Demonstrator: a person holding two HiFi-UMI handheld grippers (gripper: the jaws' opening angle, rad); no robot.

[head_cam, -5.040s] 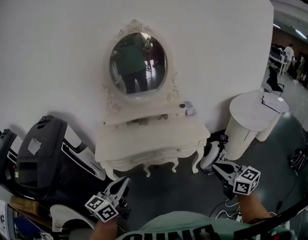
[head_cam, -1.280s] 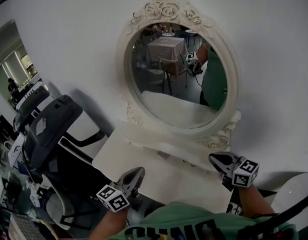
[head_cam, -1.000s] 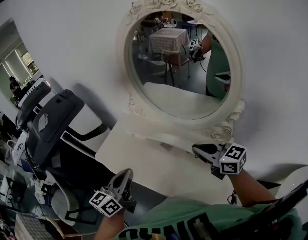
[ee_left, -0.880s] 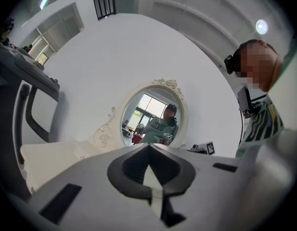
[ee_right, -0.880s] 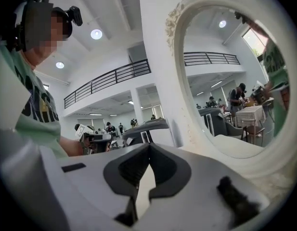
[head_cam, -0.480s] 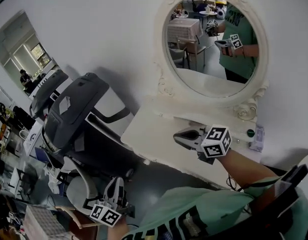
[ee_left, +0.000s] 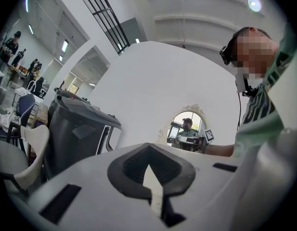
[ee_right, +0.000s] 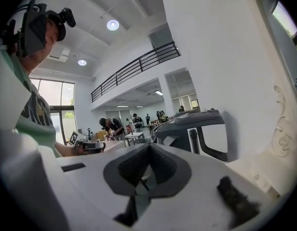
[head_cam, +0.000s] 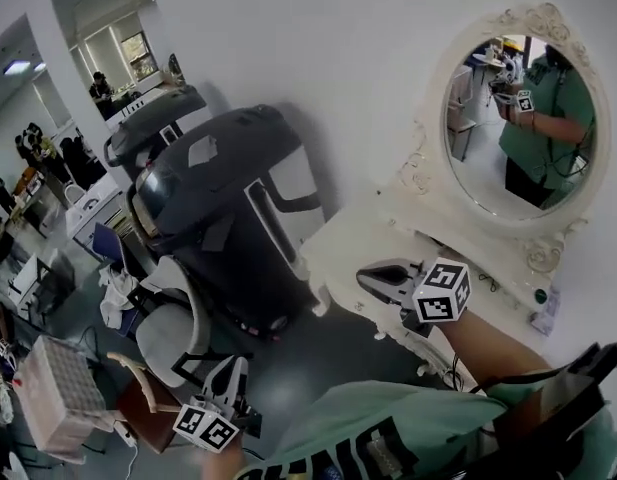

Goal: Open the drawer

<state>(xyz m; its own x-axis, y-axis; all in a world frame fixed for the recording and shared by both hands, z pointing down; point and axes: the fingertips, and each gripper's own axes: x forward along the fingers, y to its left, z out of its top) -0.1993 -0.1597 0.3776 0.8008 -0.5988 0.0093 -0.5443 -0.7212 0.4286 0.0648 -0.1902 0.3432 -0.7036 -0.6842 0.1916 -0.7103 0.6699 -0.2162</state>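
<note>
The left tool [head_cam: 232, 366], at lower left of centre, is holding its jaws closed on nothing. The right tool [head_cam: 362, 277], also closed and empty, is hovering right of centre over the white dressing table [head_cam: 350, 240], hiding its drawer.

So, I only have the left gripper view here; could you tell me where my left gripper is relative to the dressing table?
Observer: In the head view the left gripper hangs low over the floor, beside a white chair and well apart from the dressing table at the right.
Operator: Thank you. And where is the right gripper?
Observer: The right gripper is over the dressing table's near left corner. Its own view shows the jaws together with nothing between them.
</note>
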